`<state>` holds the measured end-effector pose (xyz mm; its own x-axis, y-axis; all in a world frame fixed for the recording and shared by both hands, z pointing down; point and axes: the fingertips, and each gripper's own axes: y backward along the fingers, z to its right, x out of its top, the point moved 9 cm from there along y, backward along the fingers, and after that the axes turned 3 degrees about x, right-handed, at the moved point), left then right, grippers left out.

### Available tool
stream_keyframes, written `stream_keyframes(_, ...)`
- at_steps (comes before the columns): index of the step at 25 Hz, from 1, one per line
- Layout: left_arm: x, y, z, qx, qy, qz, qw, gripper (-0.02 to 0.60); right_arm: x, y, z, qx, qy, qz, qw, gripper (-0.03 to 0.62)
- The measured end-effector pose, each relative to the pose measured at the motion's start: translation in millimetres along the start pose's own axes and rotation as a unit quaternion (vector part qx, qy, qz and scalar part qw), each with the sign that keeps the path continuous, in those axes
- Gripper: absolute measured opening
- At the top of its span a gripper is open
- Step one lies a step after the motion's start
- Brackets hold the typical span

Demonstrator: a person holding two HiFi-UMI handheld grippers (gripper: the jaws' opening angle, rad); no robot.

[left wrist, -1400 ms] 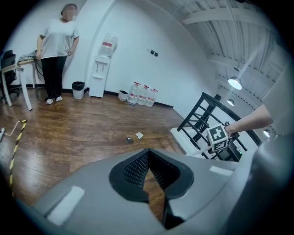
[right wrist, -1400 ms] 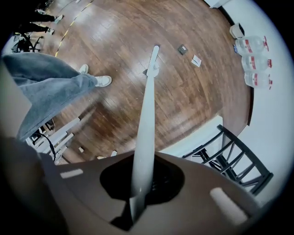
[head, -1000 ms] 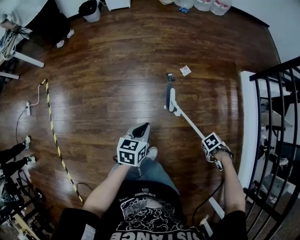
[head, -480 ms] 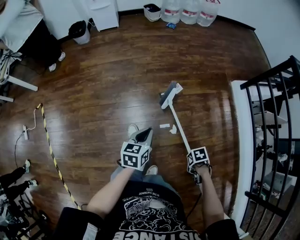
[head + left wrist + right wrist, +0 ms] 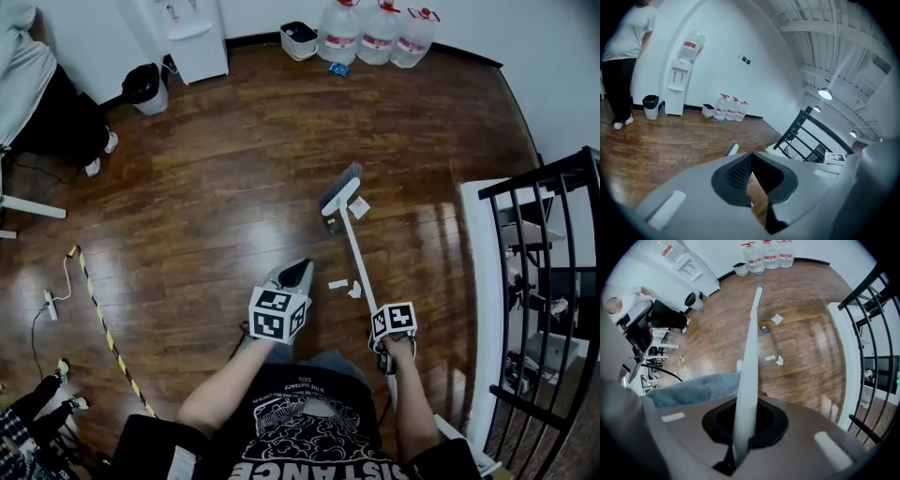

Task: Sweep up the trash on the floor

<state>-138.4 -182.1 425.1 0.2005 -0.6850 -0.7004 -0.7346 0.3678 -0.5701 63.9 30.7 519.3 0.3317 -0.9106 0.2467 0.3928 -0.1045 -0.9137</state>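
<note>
Left gripper (image 5: 294,272): jaws closed, empty. Right gripper (image 5: 386,317): clamped on the broom handle (image 5: 359,262). Two white scraps (image 5: 345,286) lie just beside the handle. At 12 o'clock, the broom head (image 5: 339,190) has advanced level with the paper piece (image 5: 358,208). A pull-back stroke looks ready.

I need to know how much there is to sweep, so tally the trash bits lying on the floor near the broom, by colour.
White paper scraps: 3
Dark piece: 1
Total: 4
</note>
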Motion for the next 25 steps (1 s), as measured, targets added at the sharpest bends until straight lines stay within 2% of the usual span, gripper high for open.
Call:
stream_keyframes(5,53,-2,-47,0.003,0.010,0.006,0.9999,0.005,58,27,-52,0.029,-0.017,0.029,0.999,0.000)
stream_keyframes(10,90,-19,-68,0.005,0.005,0.018,0.9998,0.005,118,48,-72,0.039,-0.014,0.068,0.997,0.000)
stream_keyframes(18,148,-77,-91,0.011,-0.015,0.022,0.9996,0.005,214,65,-77,0.054,-0.002,0.095,0.994,0.000)
stream_keyframes(25,218,-151,-109,0.022,-0.031,0.005,0.9993,0.005,322,87,-61,0.069,0.001,0.091,0.993,0.000)
